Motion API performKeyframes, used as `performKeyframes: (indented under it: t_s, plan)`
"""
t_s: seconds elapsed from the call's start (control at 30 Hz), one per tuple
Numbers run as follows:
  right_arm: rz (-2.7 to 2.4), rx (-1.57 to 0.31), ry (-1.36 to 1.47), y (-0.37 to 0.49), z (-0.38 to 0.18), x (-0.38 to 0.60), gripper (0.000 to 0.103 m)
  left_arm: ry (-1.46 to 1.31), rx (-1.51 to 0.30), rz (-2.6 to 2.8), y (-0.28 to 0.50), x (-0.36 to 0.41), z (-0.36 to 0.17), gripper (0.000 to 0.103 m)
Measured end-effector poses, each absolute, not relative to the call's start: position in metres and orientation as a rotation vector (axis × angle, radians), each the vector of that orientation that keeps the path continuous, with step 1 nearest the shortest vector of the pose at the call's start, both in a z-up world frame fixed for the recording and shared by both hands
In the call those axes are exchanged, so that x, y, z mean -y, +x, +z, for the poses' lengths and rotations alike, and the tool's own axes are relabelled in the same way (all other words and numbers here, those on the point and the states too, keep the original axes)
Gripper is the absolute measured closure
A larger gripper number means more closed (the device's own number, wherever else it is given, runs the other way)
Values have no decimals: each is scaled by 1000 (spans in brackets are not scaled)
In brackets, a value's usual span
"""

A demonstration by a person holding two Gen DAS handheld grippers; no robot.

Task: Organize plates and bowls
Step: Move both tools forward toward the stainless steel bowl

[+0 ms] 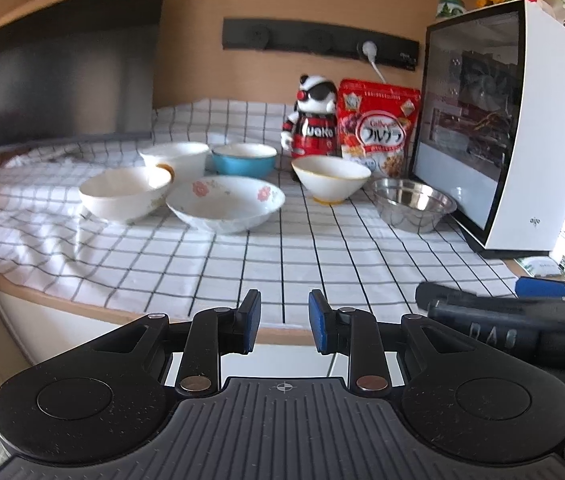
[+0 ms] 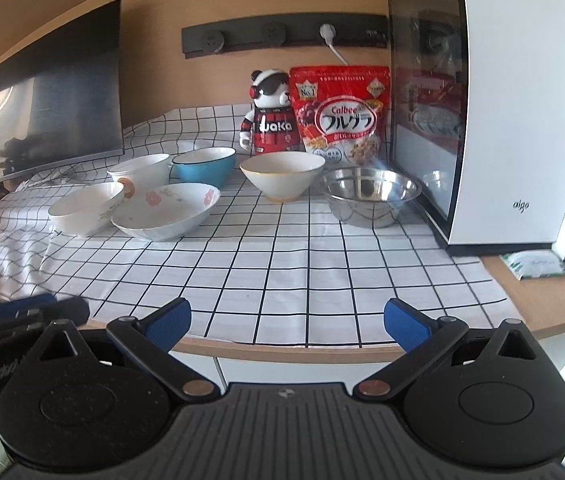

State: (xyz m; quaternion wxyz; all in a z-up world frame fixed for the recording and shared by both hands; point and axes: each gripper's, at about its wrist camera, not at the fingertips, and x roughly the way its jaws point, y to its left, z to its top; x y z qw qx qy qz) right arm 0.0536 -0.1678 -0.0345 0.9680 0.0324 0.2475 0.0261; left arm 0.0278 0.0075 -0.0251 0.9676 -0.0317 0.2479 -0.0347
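Note:
Several bowls stand on the checked tablecloth [image 1: 210,268]: a white bowl [image 1: 124,194] at left, a flowered shallow plate-bowl [image 1: 224,204], a white bowl with an orange mark [image 1: 174,158] behind, a blue bowl [image 1: 244,159], a white gold-rimmed bowl [image 1: 330,179] and a steel bowl [image 1: 414,204]. They also show in the right wrist view, steel bowl [image 2: 370,196] at right. My left gripper [image 1: 284,322] is open with a narrow gap, empty, at the table's front edge. My right gripper [image 2: 286,322] is wide open, empty, at the front edge.
A white computer case [image 2: 514,120] stands at the right. A red cereal bag [image 2: 340,114] and a panda figure [image 2: 268,114] stand behind the bowls. A dark monitor [image 1: 66,64] is at the left. A small green packet [image 2: 534,266] lies on the bare desk corner.

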Motion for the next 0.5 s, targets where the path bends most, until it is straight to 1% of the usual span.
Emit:
performKeyframes:
  t_s: [0.1, 0.23, 0.4, 0.5]
  plan:
    - [83, -534, 114, 73, -34, 168, 1, -120, -548, -147, 40, -27, -23, 74]
    - [161, -604, 251, 111, -37, 168, 1, -274, -610, -268, 70, -65, -22, 74]
    - [180, -670, 334, 162, -41, 152, 1, -298, -627, -339, 116, -93, -18, 74]
    - [161, -714, 330, 188, -41, 139, 1, -321, -638, -418, 151, -107, -13, 74]
